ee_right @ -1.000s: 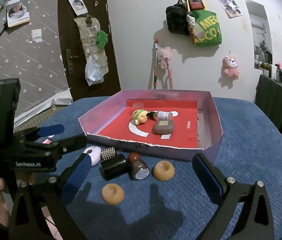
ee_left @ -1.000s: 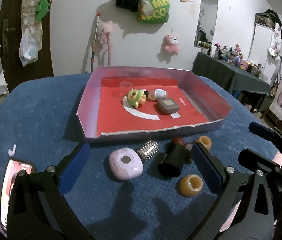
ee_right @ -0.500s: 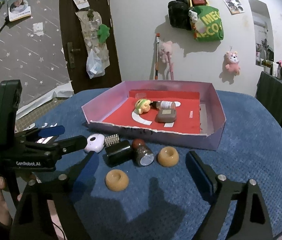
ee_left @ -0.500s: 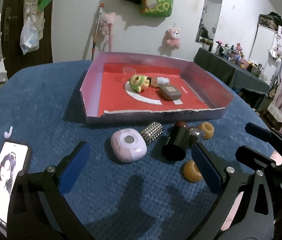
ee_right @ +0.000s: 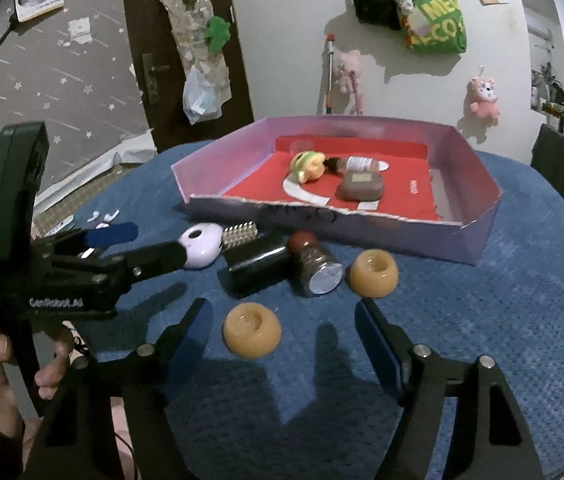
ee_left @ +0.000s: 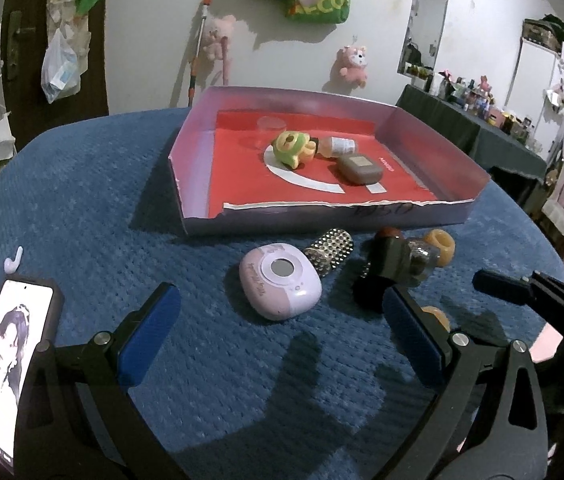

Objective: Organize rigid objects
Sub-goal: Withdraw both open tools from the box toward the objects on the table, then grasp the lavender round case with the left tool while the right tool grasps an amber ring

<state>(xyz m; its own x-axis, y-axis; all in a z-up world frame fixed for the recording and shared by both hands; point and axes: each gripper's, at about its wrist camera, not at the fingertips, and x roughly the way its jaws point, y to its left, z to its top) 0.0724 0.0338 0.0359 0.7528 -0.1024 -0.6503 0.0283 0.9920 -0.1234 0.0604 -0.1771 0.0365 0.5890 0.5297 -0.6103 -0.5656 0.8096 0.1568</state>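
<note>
Fingers of both grippers, left and right, spread, empty; left body reads, blurrily, "GenRobot.AI".

Left view: 1 tan ring half hidden behind finger; phone cut off at edge.

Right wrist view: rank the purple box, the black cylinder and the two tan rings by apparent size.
1. purple box
2. black cylinder
3. near tan ring and far tan ring: alike; nearness enlarges the front one, so unranked.
</note>
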